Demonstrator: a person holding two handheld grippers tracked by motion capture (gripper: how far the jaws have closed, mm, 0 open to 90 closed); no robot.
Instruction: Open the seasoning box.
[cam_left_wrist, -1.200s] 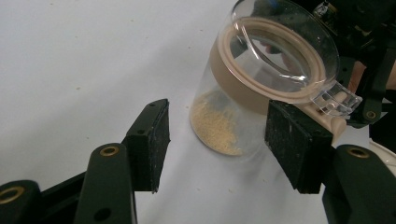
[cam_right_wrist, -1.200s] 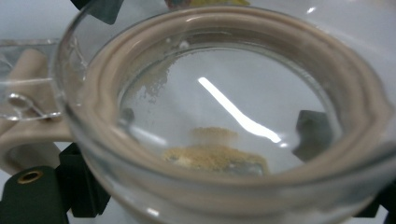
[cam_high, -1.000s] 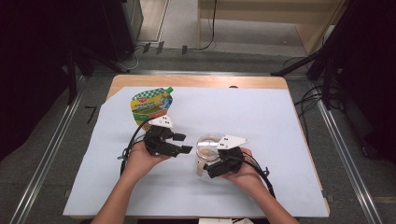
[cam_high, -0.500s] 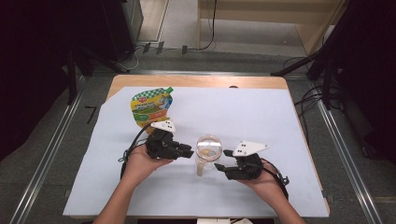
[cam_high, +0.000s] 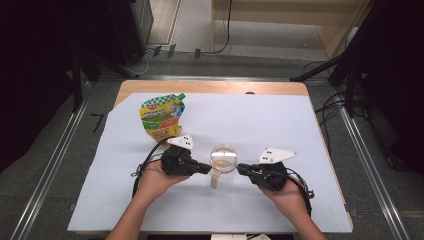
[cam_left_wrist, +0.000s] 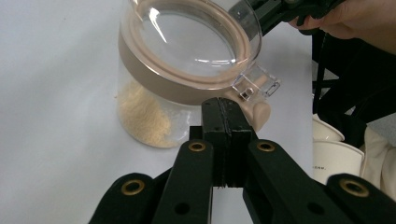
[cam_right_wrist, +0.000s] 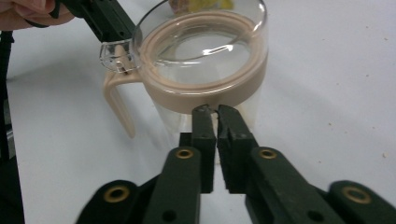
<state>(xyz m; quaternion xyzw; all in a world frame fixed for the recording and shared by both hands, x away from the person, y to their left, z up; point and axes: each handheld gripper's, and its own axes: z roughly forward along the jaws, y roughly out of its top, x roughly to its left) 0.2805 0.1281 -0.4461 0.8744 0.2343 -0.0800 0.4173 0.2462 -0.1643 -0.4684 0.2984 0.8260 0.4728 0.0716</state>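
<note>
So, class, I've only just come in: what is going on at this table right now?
A person holds a gripper in each hand on either side of a clear lidded jar with a beige handle and some pale powder in the bottom. The left gripper and the right gripper have both just closed, empty, with their tips at the jar's sides. A printed refill pouch lies farther back on the pale mat.

The jar (cam_high: 223, 162) stands at the frame's lower middle, hemmed in by your left tongs (cam_high: 206, 169) and right tongs (cam_high: 241, 169), both closed with nothing gripped. The pouch (cam_high: 162, 116) blocks the upper left of the tabletop (cam_high: 280, 125). You have open room across the upper right, along the bottom edge, and between jar and pouch.
</note>
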